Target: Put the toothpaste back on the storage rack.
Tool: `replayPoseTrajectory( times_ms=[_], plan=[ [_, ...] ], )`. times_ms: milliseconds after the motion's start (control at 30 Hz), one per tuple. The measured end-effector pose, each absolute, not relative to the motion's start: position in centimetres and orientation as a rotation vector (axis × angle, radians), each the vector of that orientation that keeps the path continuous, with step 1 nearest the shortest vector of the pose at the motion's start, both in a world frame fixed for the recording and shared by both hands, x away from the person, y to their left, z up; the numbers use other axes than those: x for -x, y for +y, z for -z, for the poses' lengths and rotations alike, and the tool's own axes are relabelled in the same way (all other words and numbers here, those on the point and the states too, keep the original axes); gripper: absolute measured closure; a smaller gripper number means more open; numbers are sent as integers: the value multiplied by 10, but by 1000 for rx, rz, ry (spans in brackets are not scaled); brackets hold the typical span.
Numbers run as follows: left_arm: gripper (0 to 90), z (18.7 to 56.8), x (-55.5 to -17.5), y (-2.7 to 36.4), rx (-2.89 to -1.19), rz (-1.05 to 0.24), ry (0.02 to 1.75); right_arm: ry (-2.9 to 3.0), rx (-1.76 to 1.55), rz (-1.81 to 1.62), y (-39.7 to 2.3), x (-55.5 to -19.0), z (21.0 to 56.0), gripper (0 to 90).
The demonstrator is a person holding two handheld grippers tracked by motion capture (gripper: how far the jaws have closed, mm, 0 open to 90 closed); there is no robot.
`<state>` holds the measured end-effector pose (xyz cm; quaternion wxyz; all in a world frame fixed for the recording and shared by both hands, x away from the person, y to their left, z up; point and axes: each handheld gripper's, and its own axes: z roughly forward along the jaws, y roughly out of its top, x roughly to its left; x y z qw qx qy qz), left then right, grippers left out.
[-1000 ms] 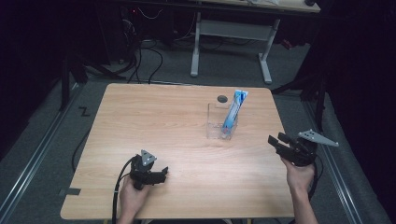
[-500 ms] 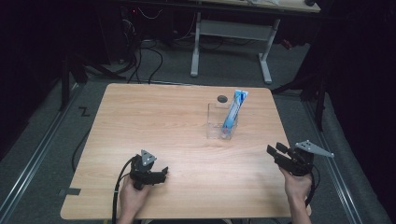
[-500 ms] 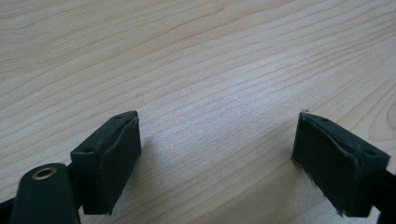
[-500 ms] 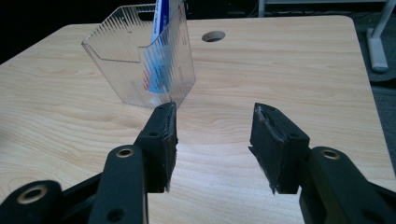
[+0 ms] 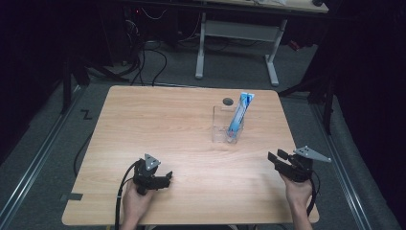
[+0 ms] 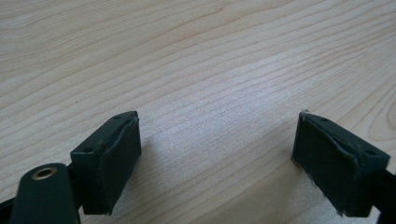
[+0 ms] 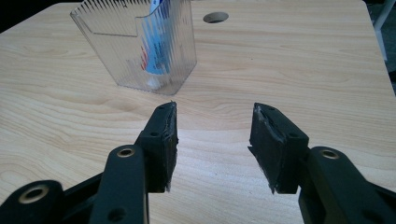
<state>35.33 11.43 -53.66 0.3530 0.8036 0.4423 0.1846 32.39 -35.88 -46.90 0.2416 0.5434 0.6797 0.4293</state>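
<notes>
A: Starting at the left: left gripper point(image 5: 152, 176) low over the worktop point(image 5: 158, 124) near its front edge, jaws wide apart, nothing but bare wood grain between them in the left gripper view point(image 6: 217, 154).

B: Agreed. Parked, by the look of it. Moving right?

A: Mid-worktop and beyond: clear ribbed holder point(image 5: 226, 124) standing upright, blue-and-white toothpaste tube point(image 5: 238, 115) leaning inside it, cap end down, top poking out above the rim. Small round hole point(image 5: 228, 101) in the wood just behind.

B: Then the right gripper point(image 5: 280, 160), near the front right corner. Jaws partly apart, just been closing a little, nothing between them. Well apart from the holder, which sits ahead and to the left of the jaws in the right gripper view point(image 7: 137, 44).

A: Tube point(image 7: 156, 46) visible there through the ribbed wall, cap resting on the holder's floor.

B: So, likely a reach for the tube. Best done by lifting first, swinging left toward the holder, then coming down over the exposed top of the tube rather than at the plastic wall.

A: And opening enough to straddle the flat end, pinching across the thin faces, drawing straight up to avoid tipping the light holder.

B: Left jaws free to steady the holder if needed.
</notes>
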Motion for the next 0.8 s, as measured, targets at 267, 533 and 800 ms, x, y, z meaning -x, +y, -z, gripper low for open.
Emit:
replayPoseTrajectory(
  times_ms=[267, 533, 800],
  plan=[
    [156, 537, -353, 114, -2078, -478, 1144, 1894, -1495, -1124, -356, -327, 479, 516],
    [156, 537, -353, 114, -2079, -478, 1143, 1913, -1522, -1069, -359, -326, 491, 514],
    [156, 537, -353, 114, -2078, -476, 1145, 1941, -1553, -1016, -355, -332, 503, 510]
  ],
)
